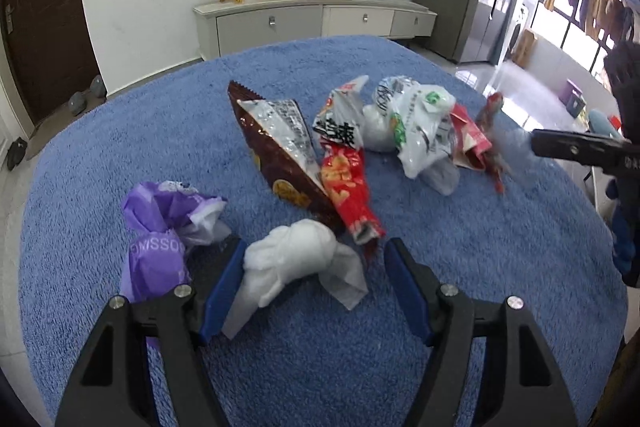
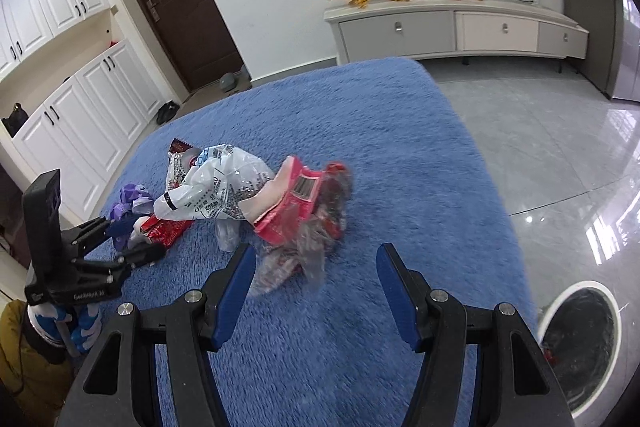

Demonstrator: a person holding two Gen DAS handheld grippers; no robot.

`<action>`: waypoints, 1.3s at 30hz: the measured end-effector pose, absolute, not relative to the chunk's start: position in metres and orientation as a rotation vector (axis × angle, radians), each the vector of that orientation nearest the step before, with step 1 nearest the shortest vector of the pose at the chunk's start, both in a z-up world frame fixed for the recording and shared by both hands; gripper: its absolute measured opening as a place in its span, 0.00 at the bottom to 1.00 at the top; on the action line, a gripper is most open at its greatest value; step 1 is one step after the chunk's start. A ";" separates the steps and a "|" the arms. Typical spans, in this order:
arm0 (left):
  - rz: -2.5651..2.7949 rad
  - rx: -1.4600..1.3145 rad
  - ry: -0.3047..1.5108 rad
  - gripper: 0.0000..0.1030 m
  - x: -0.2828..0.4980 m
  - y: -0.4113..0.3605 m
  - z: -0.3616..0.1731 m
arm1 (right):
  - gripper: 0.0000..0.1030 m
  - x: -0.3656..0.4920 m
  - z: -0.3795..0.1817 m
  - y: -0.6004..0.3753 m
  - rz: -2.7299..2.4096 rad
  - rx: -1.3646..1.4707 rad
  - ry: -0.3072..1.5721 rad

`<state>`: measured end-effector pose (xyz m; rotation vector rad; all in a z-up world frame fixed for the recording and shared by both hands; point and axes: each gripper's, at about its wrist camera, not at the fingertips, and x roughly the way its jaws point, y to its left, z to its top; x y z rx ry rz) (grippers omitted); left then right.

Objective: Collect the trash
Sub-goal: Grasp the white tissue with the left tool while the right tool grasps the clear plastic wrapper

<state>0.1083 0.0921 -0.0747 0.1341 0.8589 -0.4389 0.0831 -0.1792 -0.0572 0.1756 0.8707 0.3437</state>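
Trash point(image 1: 344, 155) clusters mid-blanket point(image 1: 120, 131), margins bare; left claw point(image 1: 314, 259) wide around white tissue point(image 1: 296, 259), right claw point(image 2: 316, 267) wide.

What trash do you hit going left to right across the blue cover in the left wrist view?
Purple bag → white tissue wad → brown snack pouch → red wrapper → white printed bag → pink packet → crinkled red-and-clear wrapper at the right edge.

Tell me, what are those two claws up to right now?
Left gripper open around the tissue. Right gripper open at the clear wrapper. Trash still piled on the blue rug; bin beside it. Nothing blocking.
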 end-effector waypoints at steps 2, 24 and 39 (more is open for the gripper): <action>-0.443 0.154 0.856 0.57 0.101 0.088 -0.076 | 0.59 0.090 -0.061 -0.176 0.349 0.183 0.876; -0.460 0.112 0.849 0.22 0.047 0.077 -0.070 | 0.09 0.073 -0.064 -0.205 0.375 0.303 0.859; -0.432 0.000 0.829 0.20 0.014 0.092 -0.055 | 0.10 0.070 -0.061 -0.193 0.381 0.324 0.872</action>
